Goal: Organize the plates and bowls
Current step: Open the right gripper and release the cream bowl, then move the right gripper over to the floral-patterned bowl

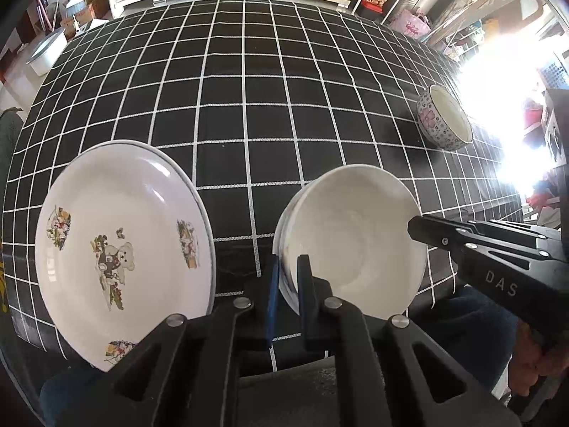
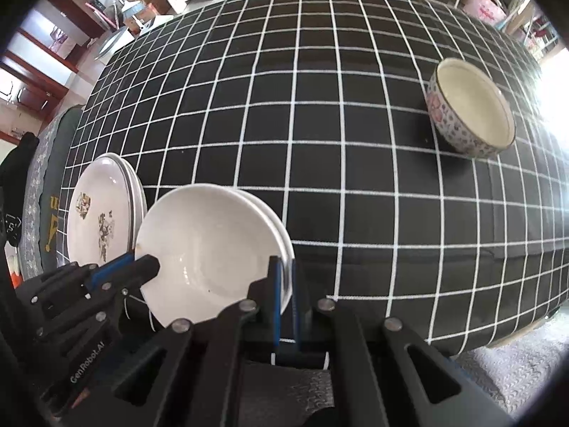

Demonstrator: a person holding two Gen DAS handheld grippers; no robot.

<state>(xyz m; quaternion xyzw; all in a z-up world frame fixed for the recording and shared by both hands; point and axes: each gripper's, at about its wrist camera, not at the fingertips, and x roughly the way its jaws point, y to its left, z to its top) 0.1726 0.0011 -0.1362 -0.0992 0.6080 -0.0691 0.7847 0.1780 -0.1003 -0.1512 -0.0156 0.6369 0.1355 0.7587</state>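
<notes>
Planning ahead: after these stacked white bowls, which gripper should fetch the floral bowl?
Right. The floral bowl sits far to the right, on the right gripper's side; the left gripper clamps the white bowls' opposite rim.

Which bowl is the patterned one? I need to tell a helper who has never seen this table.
Start from the black tablecloth with white grid lines. Follow it toward the far right, well away from the white dishes at the near edge. There a flowered bowl stands alone and upright: the only deep, straight-walled dish, with pink flowers outside and a plain cream inside.
</notes>
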